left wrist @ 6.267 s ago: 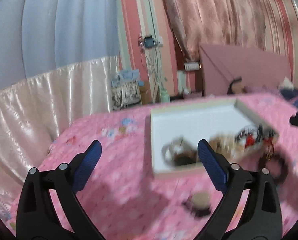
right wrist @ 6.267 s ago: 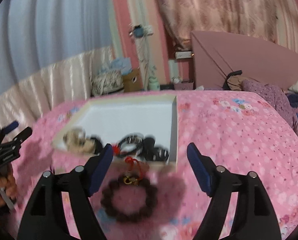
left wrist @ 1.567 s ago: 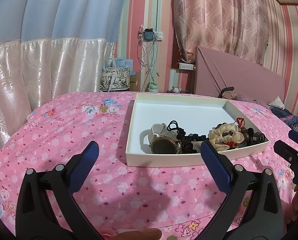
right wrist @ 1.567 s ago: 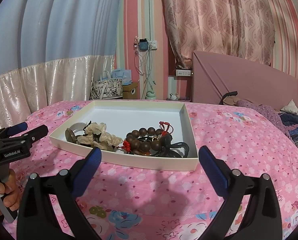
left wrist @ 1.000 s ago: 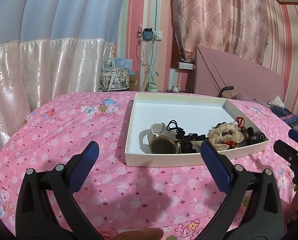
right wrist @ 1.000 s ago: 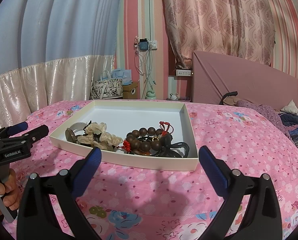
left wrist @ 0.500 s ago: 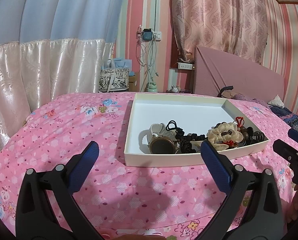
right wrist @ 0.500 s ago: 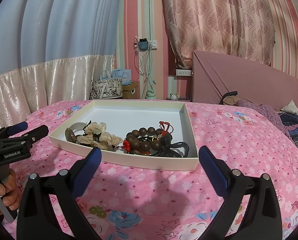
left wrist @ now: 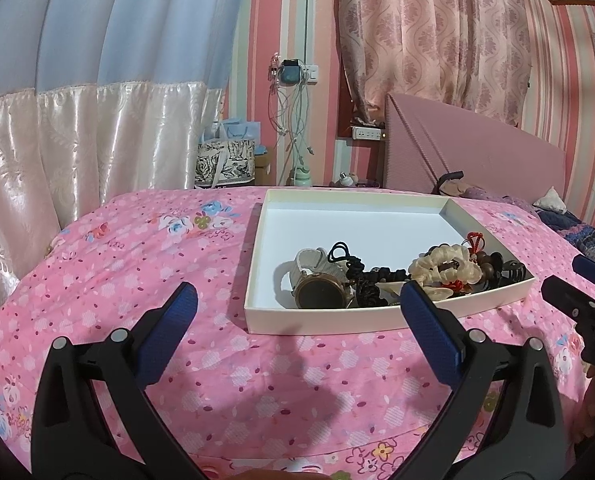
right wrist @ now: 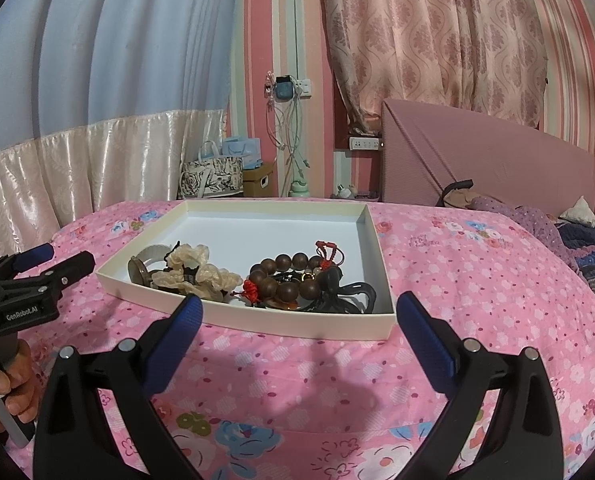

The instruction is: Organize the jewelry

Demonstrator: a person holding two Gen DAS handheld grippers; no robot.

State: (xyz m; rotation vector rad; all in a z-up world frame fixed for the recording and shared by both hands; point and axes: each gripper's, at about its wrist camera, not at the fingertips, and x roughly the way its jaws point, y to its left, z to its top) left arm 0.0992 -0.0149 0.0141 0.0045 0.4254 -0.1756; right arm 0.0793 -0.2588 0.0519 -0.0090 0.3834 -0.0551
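Note:
A shallow white box [left wrist: 321,321] [right wrist: 297,326] lies on the pink floral bedspread. Along its near side lie a watch with a white strap [left wrist: 319,291], black hair ties [left wrist: 353,266], a cream scrunchie [left wrist: 447,262] [right wrist: 195,274] and a brown wooden bead bracelet with red tassels [right wrist: 287,276]. My left gripper [left wrist: 295,312] is open and empty, above the bedspread in front of the box. My right gripper [right wrist: 297,318] is open and empty, in front of the box's near right corner. Each gripper shows at the edge of the other view.
The bedspread [left wrist: 145,264] drops off at the left toward a cream curtain [left wrist: 77,152]. A pink headboard [right wrist: 485,160] and dark bedding [right wrist: 585,248] lie at the far right. Bags and cables [right wrist: 217,172] stand behind the bed.
Since 6.3 s ago the bead bracelet and a small dark item have gone from the bedspread into the box, and both grippers have drawn back. Over the last second nothing has moved.

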